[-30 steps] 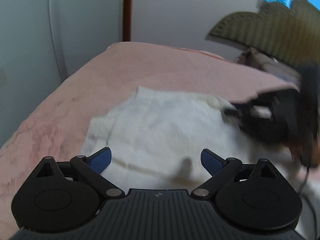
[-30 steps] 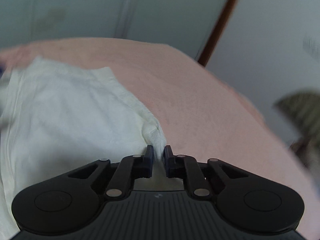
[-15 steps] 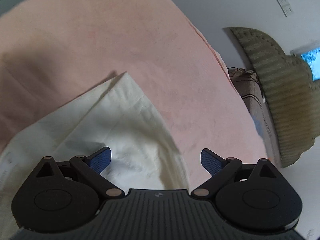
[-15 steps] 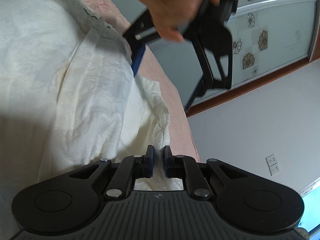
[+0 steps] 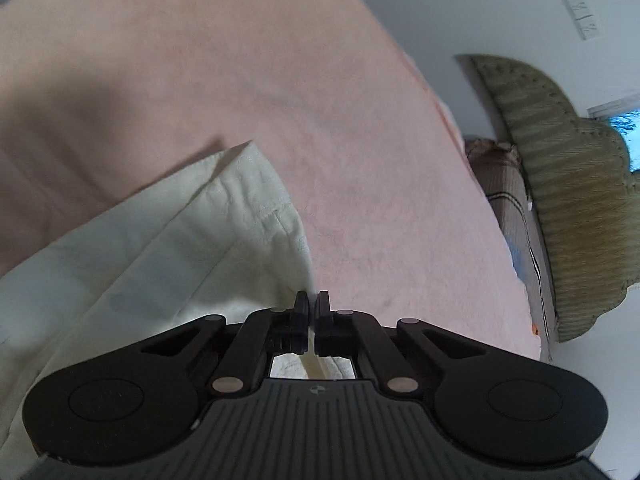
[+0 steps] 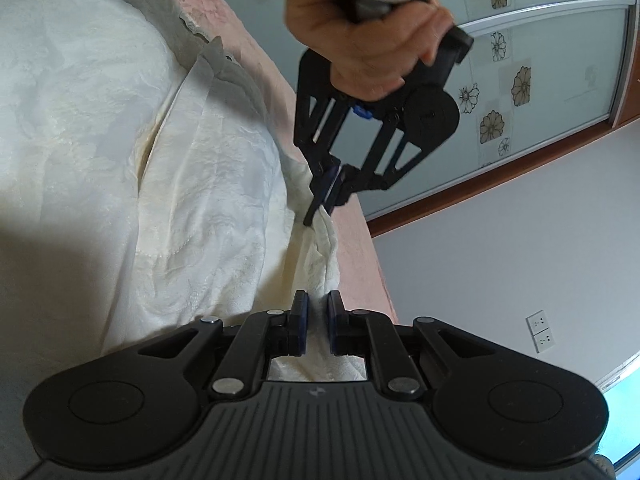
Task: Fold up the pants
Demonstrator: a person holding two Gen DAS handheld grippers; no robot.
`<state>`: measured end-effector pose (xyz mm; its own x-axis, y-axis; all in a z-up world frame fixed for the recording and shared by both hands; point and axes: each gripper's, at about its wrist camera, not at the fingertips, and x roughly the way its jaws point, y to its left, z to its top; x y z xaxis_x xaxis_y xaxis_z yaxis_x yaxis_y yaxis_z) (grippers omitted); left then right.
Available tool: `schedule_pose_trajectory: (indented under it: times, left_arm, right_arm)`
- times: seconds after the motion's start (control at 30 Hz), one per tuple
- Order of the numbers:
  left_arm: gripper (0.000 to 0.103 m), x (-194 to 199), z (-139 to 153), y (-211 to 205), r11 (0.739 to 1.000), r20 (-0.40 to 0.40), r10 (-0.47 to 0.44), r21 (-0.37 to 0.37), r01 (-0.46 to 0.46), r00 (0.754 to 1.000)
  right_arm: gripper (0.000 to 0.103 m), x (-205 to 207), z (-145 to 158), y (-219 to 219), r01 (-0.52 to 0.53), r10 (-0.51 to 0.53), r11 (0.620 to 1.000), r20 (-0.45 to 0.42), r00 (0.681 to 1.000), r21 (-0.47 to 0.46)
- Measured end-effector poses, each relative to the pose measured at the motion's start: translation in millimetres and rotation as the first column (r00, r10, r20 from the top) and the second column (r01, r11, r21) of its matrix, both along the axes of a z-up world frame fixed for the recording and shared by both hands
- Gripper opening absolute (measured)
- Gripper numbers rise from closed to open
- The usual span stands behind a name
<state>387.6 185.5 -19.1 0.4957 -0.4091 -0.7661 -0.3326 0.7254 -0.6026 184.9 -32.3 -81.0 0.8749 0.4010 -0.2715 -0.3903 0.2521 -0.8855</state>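
Observation:
The cream-white pants [image 5: 168, 264] lie on a pink bedspread [image 5: 240, 80]. My left gripper [image 5: 313, 304] is shut on the edge of the pants. In the right wrist view the pants [image 6: 120, 140] fill the left side. My right gripper [image 6: 317, 312] is shut on a bunched edge of the same pants. The left gripper [image 6: 326, 196], held by a hand, shows there too, pinching the pants edge a short way beyond my right gripper.
A padded olive headboard [image 5: 568, 184] and a striped pillow [image 5: 508, 184] stand at the right. A glass wardrobe door with flower tiles [image 6: 520, 80] and a wall socket [image 6: 540, 332] are behind the bed edge.
My left gripper has closed on the pants edge; it was open half a second ago. My right gripper stays shut on the pants.

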Motion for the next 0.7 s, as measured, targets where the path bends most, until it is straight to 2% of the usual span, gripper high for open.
schedule_pose_trajectory:
  times: [0.1, 0.17, 0.23, 0.33, 0.37, 0.4, 0.5, 0.63, 0.67, 0.7]
  left_arm:
    - [0.001, -34.9, 20.5, -12.0, 0.995, 0.155, -0.015, 0.101, -0.001, 0.988]
    - [0.001, -72.8, 38.6, -19.6, 0.979, 0.289, -0.049, 0.204, -0.012, 0.956]
    - [0.001, -109.3, 51.8, -25.4, 0.962, 0.397, -0.089, 0.272, -0.024, 0.913]
    - [0.001, -155.8, 58.6, -28.4, 0.952, 0.488, -0.107, 0.302, -0.052, 0.866]
    - [0.001, -168.5, 58.6, -31.4, 0.943, 0.508, -0.111, 0.324, -0.070, 0.854]
    - [0.001, -182.1, 57.8, -31.8, 0.937, 0.521, -0.115, 0.340, -0.082, 0.846]
    - [0.001, -207.0, 51.5, -35.6, 0.935, 0.529, -0.105, 0.342, -0.099, 0.842]
    - [0.001, -230.2, 44.6, -32.0, 0.949, 0.531, -0.060, 0.294, -0.117, 0.845]
    - [0.001, -232.9, 43.2, -31.6, 0.948, 0.533, -0.056, 0.293, -0.122, 0.844]
    - [0.001, -233.7, 41.5, -32.6, 0.947, 0.530, -0.056, 0.296, -0.122, 0.846]
  right_arm:
    - [0.012, -5.1, -1.1, -0.7, 0.005, -0.004, 1.000, 0.028, 1.000, -0.014]
    - [0.012, -12.6, 0.1, -3.9, 0.007, -0.006, 1.000, 0.054, 0.999, -0.020]
    - [0.016, -18.1, 5.8, -13.5, 0.020, -0.020, 1.000, 0.060, 0.998, -0.002]
    - [0.037, -28.5, 20.0, -32.1, 0.053, -0.055, 0.997, 0.032, 0.998, 0.050]
    - [0.050, -31.8, 25.4, -39.6, 0.078, -0.080, 0.995, 0.015, 0.997, 0.069]
    - [0.056, -35.1, 30.0, -47.1, 0.092, -0.092, 0.992, 0.002, 0.996, 0.087]
    - [0.056, -40.8, 41.1, -73.2, 0.148, -0.141, 0.981, -0.064, 0.988, 0.124]
    - [0.054, -37.6, 40.2, -95.8, 0.213, -0.195, 0.970, -0.153, 0.969, 0.113]
    - [0.046, -36.1, 39.3, -97.9, 0.221, -0.200, 0.969, -0.174, 0.964, 0.110]
    - [0.030, -33.8, 39.7, -98.4, 0.228, -0.204, 0.968, -0.199, 0.958, 0.104]
